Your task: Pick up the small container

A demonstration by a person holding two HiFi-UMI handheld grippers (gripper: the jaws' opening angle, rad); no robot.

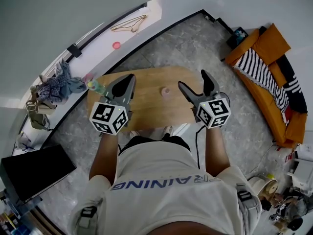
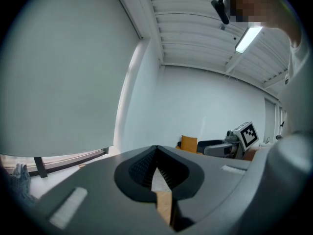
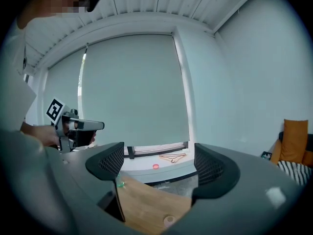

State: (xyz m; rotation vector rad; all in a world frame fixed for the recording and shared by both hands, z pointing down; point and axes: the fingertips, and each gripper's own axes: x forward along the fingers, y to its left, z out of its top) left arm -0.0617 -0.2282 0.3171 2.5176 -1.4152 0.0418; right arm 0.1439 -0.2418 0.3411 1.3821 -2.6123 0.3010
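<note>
A person stands at a wooden table point(image 1: 146, 112) and holds a tool in each hand.

The left hand-held gripper point(image 1: 130, 78) is closed. Its two jaws meet at the tips, and nothing is between them. It hangs over the left part of the table.

The right hand-held gripper point(image 1: 192, 79) is wide. Its two jaws stand far apart and hold nothing. It hangs over the right part of the table.

The small container point(image 1: 166, 91) is pink and round. It sits on the table, in the space between the two tools. It is near the right hand-held gripper, just to the left of it in the head view. Nothing touches it. In the right gripper view it shows low down on the wood, in front of the open jaws and below them.

A bottle point(image 1: 93, 85) with a green top stands at the left corner of the table, close to the left hand-held gripper.

Past the table is a white window ledge point(image 1: 98, 45). A clothes hanger point(image 1: 129, 24) and a little pink thing point(image 1: 116, 45) lie on it. A heap of clothes point(image 1: 57, 83) lies at the left end of the ledge.

An orange sofa point(image 1: 274, 48) stands on the right side of the room, with a black and white striped cloth point(image 1: 258, 67) on it.
</note>
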